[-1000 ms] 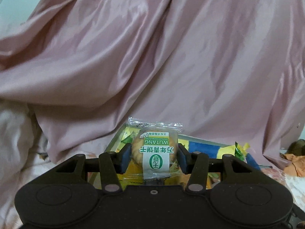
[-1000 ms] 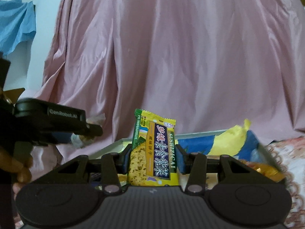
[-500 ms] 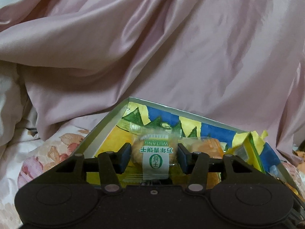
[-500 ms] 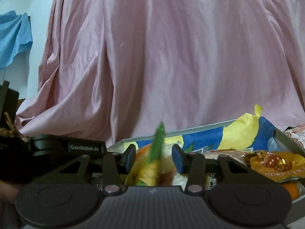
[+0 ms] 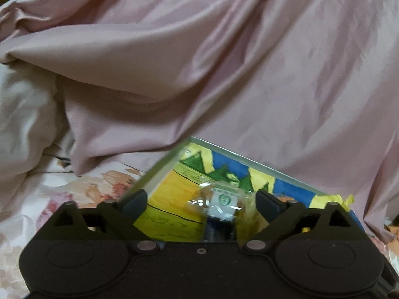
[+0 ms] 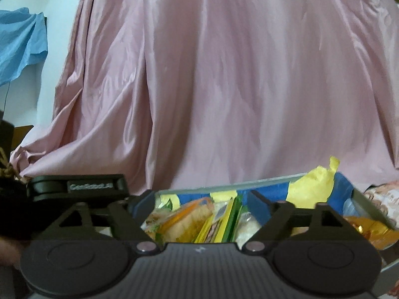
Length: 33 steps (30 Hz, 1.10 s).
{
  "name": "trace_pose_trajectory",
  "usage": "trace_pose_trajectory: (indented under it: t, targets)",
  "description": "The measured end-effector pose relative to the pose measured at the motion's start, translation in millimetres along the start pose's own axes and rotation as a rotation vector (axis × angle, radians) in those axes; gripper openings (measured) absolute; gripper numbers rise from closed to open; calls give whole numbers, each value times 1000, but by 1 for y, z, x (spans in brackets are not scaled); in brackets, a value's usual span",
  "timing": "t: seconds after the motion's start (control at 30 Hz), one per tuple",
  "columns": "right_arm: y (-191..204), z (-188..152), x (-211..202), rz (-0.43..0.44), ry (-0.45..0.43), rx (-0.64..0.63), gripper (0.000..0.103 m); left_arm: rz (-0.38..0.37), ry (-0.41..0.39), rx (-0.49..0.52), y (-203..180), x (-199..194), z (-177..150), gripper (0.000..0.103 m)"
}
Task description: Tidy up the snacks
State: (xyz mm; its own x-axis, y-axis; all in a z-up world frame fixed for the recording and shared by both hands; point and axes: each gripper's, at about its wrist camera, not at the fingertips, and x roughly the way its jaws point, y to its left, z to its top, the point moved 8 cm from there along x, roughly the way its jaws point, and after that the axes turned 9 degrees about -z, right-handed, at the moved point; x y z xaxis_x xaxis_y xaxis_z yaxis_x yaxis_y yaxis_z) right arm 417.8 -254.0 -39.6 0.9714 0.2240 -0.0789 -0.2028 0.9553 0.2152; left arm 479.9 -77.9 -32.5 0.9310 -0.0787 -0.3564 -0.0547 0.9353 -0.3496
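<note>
My left gripper (image 5: 202,203) hangs open over a shallow box (image 5: 172,155) with a yellow, blue and green printed lining. A clear-wrapped round biscuit (image 5: 222,201) with a green and white label lies blurred between the spread fingers, touching neither. In the right wrist view my right gripper (image 6: 199,203) is also open above the same box (image 6: 369,199). The yellow and green biscuit packet (image 6: 224,220) stands on edge among other snacks below it, free of both fingers. The left gripper's black body (image 6: 77,186) shows at the left.
Pink satin cloth (image 5: 224,74) is draped behind the box. Floral bedding (image 5: 82,189) lies to the left. An orange-wrapped snack (image 6: 184,221) and a gold wrapper (image 6: 366,229) sit in the box. Blue cloth (image 6: 20,47) hangs at far left.
Both grippers have gone from shut to open over the box. The round biscuit left the left fingers, and the yellow-green packet dropped from the right fingers among the snacks.
</note>
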Motion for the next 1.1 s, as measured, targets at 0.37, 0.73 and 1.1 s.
trace_pose_trajectory:
  t: [0.37, 0.73, 1.1]
  targets:
    - [-15, 39, -36, -116, -89, -12, 103, 85, -48, 24, 6, -38, 10, 102]
    - [-14, 55, -66, -163, -35, -49, 103, 71, -58, 22, -4, -82, 16, 102]
    - [-16, 73, -112, -213, -51, -37, 103, 43, -125, 127, -23, -138, 24, 102]
